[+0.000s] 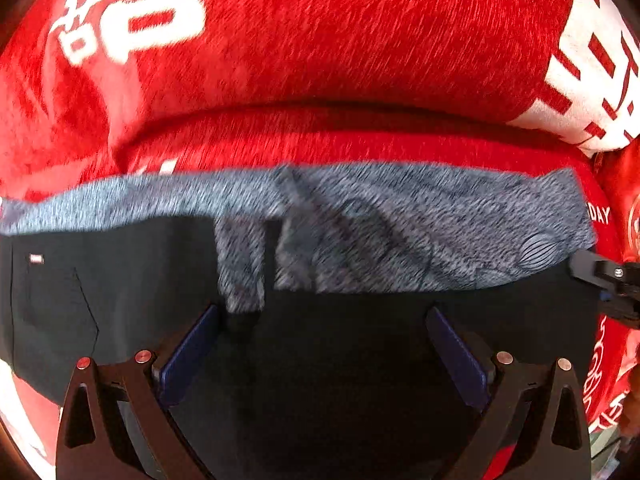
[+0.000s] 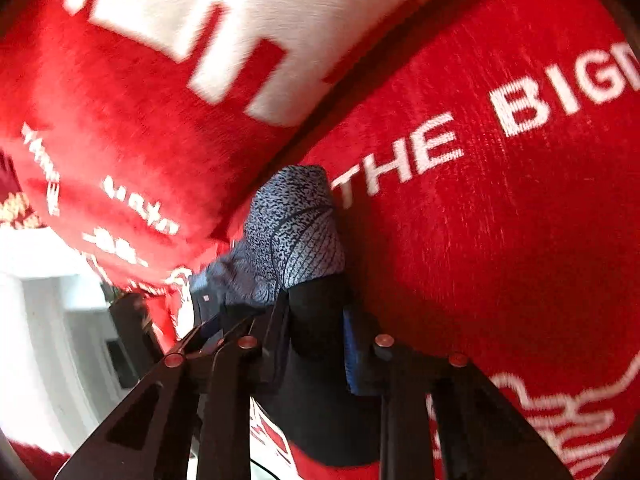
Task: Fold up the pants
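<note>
While the left gripper (image 1: 322,344) points down, wide open over the pants (image 1: 120,280), the right gripper (image 2: 316,336) pinches them; blanket (image 2: 520,240) reads "THE BIG".

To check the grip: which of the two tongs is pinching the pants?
The right tongs: black cloth of the pants fills its narrow gap. The left tongs stand wide open above them, pinching nothing.

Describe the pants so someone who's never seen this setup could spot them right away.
Find the red blanket with white lettering that covers the surface. The pants lie across it: dark fabric with a speckled grey lining turned out along the far edge. Nothing else there is dark or grey.
</note>
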Motion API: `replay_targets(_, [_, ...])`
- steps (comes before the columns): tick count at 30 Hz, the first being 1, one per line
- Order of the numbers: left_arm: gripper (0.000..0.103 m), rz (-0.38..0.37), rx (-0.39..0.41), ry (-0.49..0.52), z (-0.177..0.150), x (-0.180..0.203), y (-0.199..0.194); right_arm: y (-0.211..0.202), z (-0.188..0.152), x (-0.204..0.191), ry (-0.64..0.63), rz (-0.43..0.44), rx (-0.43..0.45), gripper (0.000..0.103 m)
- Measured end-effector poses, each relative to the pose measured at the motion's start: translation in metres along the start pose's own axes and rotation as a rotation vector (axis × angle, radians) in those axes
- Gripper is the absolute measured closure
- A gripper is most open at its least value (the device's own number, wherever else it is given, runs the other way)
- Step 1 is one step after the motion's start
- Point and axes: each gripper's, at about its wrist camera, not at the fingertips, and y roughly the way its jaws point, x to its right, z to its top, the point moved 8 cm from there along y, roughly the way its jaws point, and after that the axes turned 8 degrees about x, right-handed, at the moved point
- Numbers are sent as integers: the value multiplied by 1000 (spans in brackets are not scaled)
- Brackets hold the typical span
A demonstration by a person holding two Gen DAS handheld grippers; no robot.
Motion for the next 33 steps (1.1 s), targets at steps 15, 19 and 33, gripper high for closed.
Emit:
replay_targets(15, [0, 107, 19, -94, -38, -46, -39, -30, -39, -28, -266, -348, 59, 56])
replay_targets(19, [0, 146, 13, -147, -54, -60, -58, -22, -51, -59, -373, -328, 33, 58])
replay_targets(33, [0, 218, -35, -335, -152, -110, -75, 91, -143, -151, -1008, -289, -169, 57])
